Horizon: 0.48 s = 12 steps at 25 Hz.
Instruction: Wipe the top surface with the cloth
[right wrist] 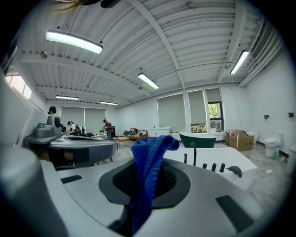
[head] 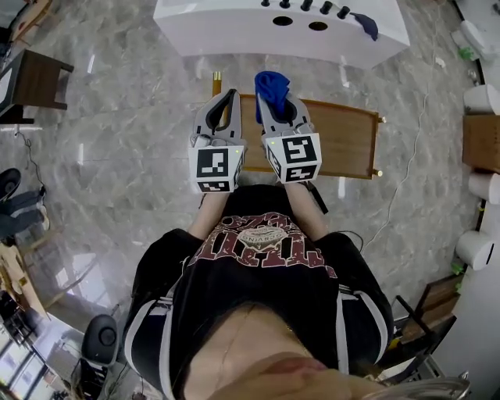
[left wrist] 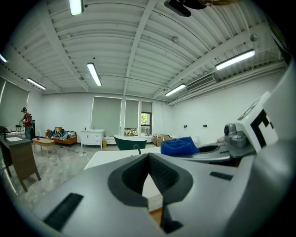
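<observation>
Left gripper point(head: 231, 95): jaws together at the tips with nothing between them. It sits just beside the right gripper, level with it and pointing the same way.
Cloth point(head: 270, 84): blue, nubbly and soft. It is bunched into a fold that stands up past the right jaw tips, and a tail hangs down between the pads.
Right gripper point(right wrist: 148, 181): clamped on the cloth, with dark ribbed pads inside smooth pale grey shells. This is the working tool, and it is the nearer of the two to most of the surface.
Wooden top point(head: 344, 137): brown, flat and smooth-grained, with a raised rail at its far-right end. It lies below the jaws and a little ahead. Its long axis runs crosswise to them, and most of its length stretches off to the right of the right gripper.
Turning relation: the cloth hangs above the wood's left part without touching it. In my judgement the move is down onto the wood, then a sweep rightward along its length.
White unit point(head: 234, 23): glossy, hard and flat-topped. It stands farther ahead of both grippers, beyond the wood. It could be the surface meant instead, and I cannot settle which.
Black knobs point(right wrist: 212, 166): a short row of small upright knobs, ahead and to the right on the white unit.
Dark blue scrap point(head: 366, 25): small and limp, at the unit's right end, well apart from the jaws.
</observation>
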### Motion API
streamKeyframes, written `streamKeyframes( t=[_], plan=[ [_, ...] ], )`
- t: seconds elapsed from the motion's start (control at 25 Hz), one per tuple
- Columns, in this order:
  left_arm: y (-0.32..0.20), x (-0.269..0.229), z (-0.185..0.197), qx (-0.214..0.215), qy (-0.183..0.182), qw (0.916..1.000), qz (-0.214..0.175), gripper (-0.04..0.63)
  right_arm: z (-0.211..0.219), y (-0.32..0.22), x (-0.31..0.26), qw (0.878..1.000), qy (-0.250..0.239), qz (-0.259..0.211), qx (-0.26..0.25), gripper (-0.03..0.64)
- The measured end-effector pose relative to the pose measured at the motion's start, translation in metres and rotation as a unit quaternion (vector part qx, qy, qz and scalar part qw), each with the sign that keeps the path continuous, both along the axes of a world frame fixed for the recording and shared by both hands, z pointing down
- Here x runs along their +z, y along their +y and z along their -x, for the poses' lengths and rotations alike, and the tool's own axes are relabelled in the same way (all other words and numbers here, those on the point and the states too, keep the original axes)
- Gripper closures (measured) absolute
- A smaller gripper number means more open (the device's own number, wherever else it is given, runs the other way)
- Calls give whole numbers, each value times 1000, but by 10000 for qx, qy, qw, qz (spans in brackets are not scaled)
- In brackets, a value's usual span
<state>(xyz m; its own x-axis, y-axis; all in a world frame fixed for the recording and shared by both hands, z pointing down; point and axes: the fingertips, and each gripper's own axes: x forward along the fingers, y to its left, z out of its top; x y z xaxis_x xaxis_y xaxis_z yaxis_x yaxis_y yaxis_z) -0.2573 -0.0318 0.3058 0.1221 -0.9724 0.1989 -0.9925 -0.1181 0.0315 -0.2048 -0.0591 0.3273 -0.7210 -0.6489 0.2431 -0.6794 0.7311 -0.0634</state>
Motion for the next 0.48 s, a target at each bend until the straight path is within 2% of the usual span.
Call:
streamKeyframes(
  t=[0.24, 0.48],
  plan=[
    [-2, 28, 31, 261, 97, 9994, 208, 549, 33, -2, 25, 9995, 188, 133, 236, 558],
    [-7, 52, 39, 507, 191, 9977, 396, 549, 42, -7, 47, 9980, 356, 276, 435, 558]
  ],
)
